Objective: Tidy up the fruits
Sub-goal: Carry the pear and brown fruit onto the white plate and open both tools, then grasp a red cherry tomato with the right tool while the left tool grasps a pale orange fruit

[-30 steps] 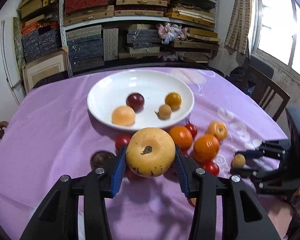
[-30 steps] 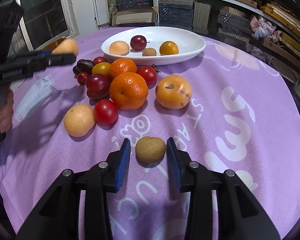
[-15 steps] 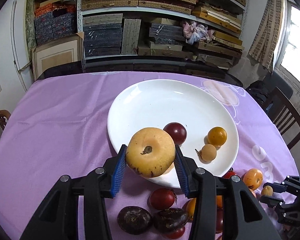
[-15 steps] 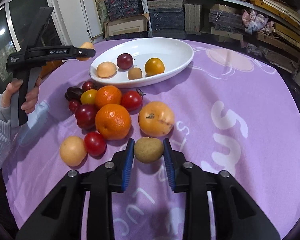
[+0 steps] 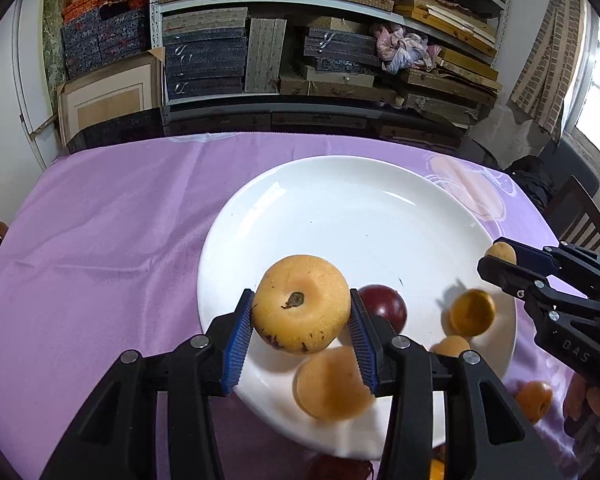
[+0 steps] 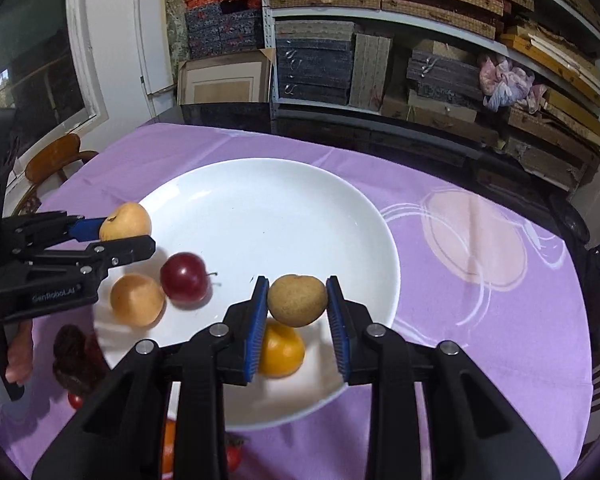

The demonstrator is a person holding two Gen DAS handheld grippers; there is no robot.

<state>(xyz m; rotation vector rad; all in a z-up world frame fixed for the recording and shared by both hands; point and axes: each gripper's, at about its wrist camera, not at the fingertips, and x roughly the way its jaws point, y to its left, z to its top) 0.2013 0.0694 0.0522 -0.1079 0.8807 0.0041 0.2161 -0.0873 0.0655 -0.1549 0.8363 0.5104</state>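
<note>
Purple-clothed worktop [image 5: 100, 240] under a white plate [image 5: 340, 208]. Left tongs [image 5: 302, 326] clamped on a yellow pear [image 5: 302, 304], held over the plate's near half. Right tongs [image 6: 298, 312] clamped on a small brown fruit [image 6: 297, 300], over the plate's near rim (seen from the left camera at the plate's right edge). On the plate: a pale orange fruit [image 6: 137, 300] touching a dark red plum [image 6: 186, 277], an orange-yellow fruit [image 6: 282, 350] below the right tongs. Dark wrinkled fruit [image 6: 74, 354] on the cloth just beside the plate
</note>
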